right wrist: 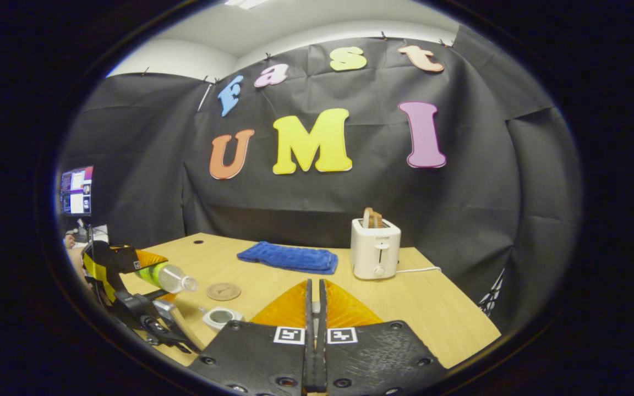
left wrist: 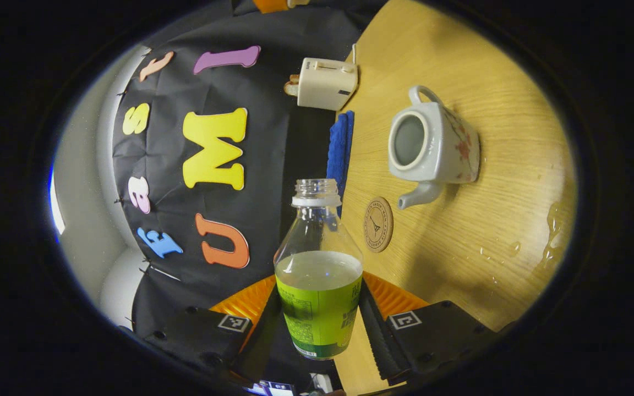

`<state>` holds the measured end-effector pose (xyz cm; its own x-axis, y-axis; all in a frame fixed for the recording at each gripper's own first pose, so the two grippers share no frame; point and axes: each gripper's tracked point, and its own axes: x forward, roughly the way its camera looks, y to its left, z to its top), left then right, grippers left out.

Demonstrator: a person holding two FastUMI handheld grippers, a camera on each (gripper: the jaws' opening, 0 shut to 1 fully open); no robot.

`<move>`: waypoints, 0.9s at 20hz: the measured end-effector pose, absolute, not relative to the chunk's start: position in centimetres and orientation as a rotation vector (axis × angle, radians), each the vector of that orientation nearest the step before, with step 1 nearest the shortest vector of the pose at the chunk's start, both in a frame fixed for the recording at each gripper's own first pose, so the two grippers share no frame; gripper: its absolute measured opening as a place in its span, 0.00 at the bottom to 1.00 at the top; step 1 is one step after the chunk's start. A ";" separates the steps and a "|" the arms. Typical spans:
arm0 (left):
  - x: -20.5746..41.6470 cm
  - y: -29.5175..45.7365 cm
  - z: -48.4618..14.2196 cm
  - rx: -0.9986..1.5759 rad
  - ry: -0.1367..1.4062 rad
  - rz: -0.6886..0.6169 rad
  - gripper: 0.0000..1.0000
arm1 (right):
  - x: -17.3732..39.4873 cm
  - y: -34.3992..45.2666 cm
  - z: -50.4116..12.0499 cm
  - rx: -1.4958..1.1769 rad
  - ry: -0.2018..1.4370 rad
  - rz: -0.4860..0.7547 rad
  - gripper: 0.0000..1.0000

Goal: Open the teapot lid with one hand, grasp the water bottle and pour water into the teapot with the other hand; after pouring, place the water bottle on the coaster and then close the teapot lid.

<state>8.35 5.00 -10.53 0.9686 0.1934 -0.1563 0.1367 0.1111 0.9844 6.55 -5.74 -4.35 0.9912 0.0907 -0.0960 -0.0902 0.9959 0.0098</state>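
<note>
My left gripper (left wrist: 318,300) is shut on the green-labelled water bottle (left wrist: 318,286), which is uncapped, partly full and tipped sideways above the table. The white flowered teapot (left wrist: 432,146) stands with its top open, spout toward the round cork coaster (left wrist: 378,224). In the right gripper view the left gripper (right wrist: 149,270) holds the bottle (right wrist: 169,277) with its mouth pointing at the open teapot (right wrist: 219,317), close to the coaster (right wrist: 223,291). My right gripper (right wrist: 315,289) is raised over the table, its fingers pressed on a thin pale piece that looks like the teapot lid, mostly hidden.
A white toaster (right wrist: 375,247) with bread in it stands at the back of the wooden table (right wrist: 438,313), a blue cloth (right wrist: 289,257) to its left. Water drops (left wrist: 552,234) lie on the wood near the teapot. A monitor (right wrist: 76,190) glows at far left.
</note>
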 end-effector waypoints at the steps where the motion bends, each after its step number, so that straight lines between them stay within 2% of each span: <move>1: 8.4 4.7 -10.5 1.497 0.271 0.032 0.77 | 6.6 -5.8 -4.4 -0.001 0.096 0.088 0.00; 7: 8.3 3.3 -9.5 1.753 0.283 0.012 0.77 | 6.5 -6.3 -4.3 0.003 0.098 0.082 0.00; 13: 8.4 1.7 -8.8 1.877 0.275 -0.007 0.77 | 6.2 -7.0 -3.6 0.003 0.077 0.066 0.00; 18: 8.3 1.9 -8.2 1.990 0.328 -0.007 0.77 | 6.0 -7.3 -3.6 0.007 0.081 0.063 0.00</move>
